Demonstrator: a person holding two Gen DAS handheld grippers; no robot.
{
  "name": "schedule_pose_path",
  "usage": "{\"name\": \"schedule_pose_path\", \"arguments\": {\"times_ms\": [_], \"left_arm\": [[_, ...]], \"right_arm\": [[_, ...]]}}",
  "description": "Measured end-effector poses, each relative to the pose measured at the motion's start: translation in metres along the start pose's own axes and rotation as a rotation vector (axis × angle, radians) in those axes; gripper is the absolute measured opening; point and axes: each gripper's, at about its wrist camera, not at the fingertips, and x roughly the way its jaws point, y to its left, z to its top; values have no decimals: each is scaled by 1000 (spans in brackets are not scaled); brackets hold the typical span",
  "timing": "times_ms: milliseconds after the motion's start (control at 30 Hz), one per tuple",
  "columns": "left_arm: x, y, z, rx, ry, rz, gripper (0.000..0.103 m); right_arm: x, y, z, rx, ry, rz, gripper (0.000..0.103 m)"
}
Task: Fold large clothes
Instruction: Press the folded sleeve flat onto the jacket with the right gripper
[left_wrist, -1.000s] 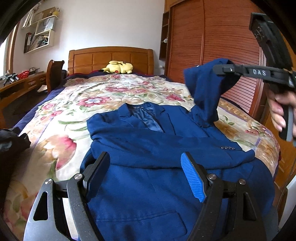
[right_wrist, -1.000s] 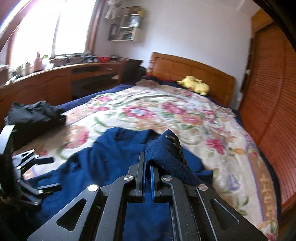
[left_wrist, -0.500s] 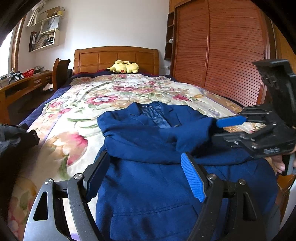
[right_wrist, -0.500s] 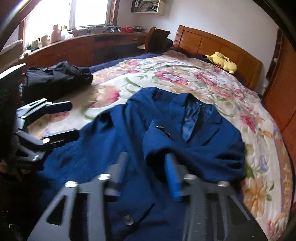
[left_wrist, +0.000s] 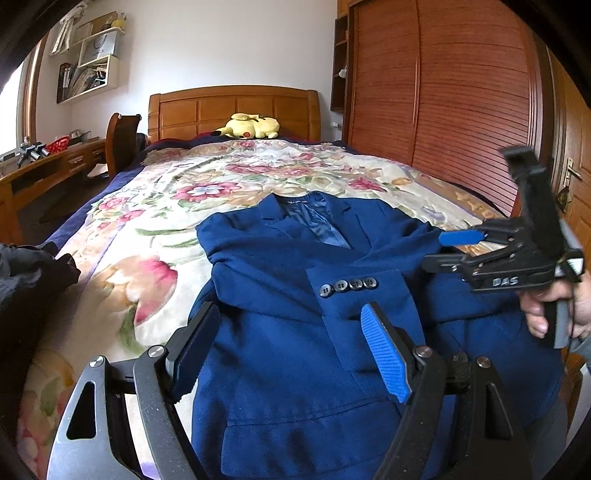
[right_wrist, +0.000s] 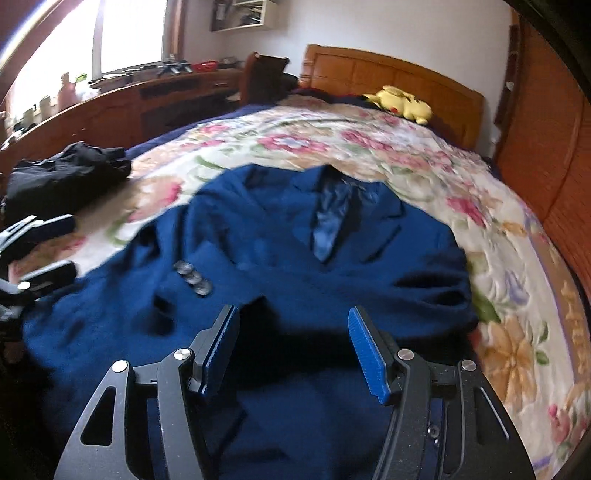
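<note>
A dark blue suit jacket (left_wrist: 295, 325) lies front up on the floral bedspread (left_wrist: 155, 229), collar toward the headboard. Both sleeves are folded across its chest; the top sleeve's cuff with several buttons (left_wrist: 349, 286) lies at the middle. The jacket also shows in the right wrist view (right_wrist: 295, 258). My left gripper (left_wrist: 291, 339) is open and empty above the jacket's lower front. My right gripper (right_wrist: 293, 347) is open and empty above the jacket's right side; it also shows in the left wrist view (left_wrist: 439, 251).
A black garment (right_wrist: 62, 173) lies on the bed's left edge. A yellow plush toy (left_wrist: 251, 127) rests by the wooden headboard (left_wrist: 232, 107). A wooden desk (right_wrist: 110, 107) and chair (left_wrist: 120, 140) stand left. Slatted wardrobe doors (left_wrist: 443, 96) line the right side.
My right gripper carried the raised sleeve down across the jacket's chest, opened and let it go, then drew back to the right. My left gripper stayed open over the hem.
</note>
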Motion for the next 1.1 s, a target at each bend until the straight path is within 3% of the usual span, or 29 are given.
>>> {"name": "schedule_pose_path", "arguments": {"times_ms": [167, 400, 633, 800, 900, 1067, 1100], "left_arm": [[4, -9, -1, 9, 13, -33, 80], [13, -34, 1, 54, 32, -91, 80], [27, -56, -1, 78, 76, -156, 80], [47, -79, -4, 132, 134, -162, 78], [62, -85, -6, 158, 185, -143, 65], [70, -81, -7, 134, 221, -131, 7], [67, -79, -6, 132, 209, -125, 6]], "right_arm": [[9, 0, -23, 52, 14, -27, 63], [-9, -5, -55, 68, 27, -95, 63], [-14, -18, -66, 115, 45, -148, 63], [-6, -22, -69, 163, 43, -138, 63], [-3, -21, -71, 173, 39, -138, 63], [-8, -20, -81, 169, 20, -147, 63], [-8, -21, -83, 168, 15, -147, 63]]}}
